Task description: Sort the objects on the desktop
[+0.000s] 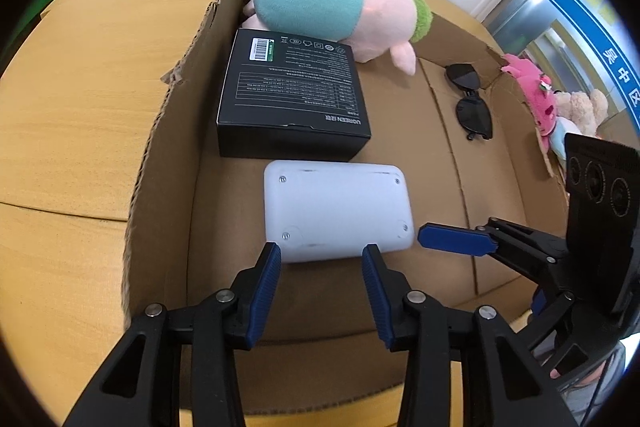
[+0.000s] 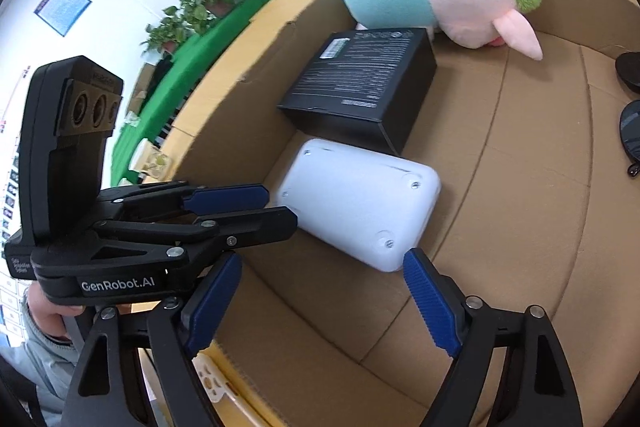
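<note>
Only left view shows pink plush toys, outside cardboard box

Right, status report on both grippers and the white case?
Left gripper open, empty. Right gripper open, empty. White case flat in cardboard box. Nothing blocking.

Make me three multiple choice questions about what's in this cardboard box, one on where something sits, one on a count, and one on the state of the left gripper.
1. Where do the sunglasses lie in the cardboard box?
A. on the black box
B. on the box floor, apart from the other things
C. under the plush toy

2. How many screws show on the white case?
A. two
B. four
C. six

3. The left gripper is:
A. open, fingers at the white case's near edge
B. shut on the plush toy
C. shut on the sunglasses

Answers: B, they lie alone on bare cardboard; B, one sits near each corner; A, the near edge shows between the fingers, nothing clamped.
</note>
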A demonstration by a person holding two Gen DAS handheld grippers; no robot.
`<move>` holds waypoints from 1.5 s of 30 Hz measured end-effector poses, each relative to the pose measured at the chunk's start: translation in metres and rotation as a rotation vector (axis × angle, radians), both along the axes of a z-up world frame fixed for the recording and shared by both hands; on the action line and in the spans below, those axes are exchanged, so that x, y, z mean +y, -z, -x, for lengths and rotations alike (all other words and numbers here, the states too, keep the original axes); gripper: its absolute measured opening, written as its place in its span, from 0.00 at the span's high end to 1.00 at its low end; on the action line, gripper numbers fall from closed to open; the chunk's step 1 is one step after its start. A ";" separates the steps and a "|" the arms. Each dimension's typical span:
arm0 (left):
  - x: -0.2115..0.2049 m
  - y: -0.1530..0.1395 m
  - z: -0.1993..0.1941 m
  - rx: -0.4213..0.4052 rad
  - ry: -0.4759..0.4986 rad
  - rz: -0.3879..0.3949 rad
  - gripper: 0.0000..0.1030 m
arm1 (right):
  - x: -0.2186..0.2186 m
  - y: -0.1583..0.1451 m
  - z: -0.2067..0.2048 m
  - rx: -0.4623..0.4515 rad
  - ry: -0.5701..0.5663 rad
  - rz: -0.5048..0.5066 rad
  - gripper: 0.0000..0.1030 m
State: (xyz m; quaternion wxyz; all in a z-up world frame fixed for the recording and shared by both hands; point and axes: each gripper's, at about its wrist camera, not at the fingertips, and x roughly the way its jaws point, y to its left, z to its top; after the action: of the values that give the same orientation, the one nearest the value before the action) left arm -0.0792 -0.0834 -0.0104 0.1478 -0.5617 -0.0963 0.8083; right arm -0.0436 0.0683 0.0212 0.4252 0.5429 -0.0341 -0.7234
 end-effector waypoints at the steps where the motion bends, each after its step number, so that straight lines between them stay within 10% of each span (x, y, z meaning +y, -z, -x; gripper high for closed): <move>1: 0.000 0.000 -0.001 -0.001 0.003 -0.001 0.61 | 0.001 -0.001 -0.002 -0.001 -0.003 0.010 0.19; 16: 0.017 0.005 0.030 -0.023 0.030 0.150 0.54 | 0.029 -0.041 0.009 0.190 0.071 -0.281 0.16; 23: 0.014 0.016 0.037 -0.047 0.021 0.124 0.51 | 0.028 -0.019 0.050 0.129 0.034 -0.379 0.65; 45: 0.021 0.014 0.024 -0.063 0.040 0.187 0.50 | 0.013 -0.001 0.031 0.056 -0.115 -0.353 0.88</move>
State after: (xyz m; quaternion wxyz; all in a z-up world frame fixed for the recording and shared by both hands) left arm -0.1032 -0.0628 -0.0241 0.1079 -0.5998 -0.0137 0.7927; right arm -0.0750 0.0809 0.0219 0.3649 0.5898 0.1361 -0.7074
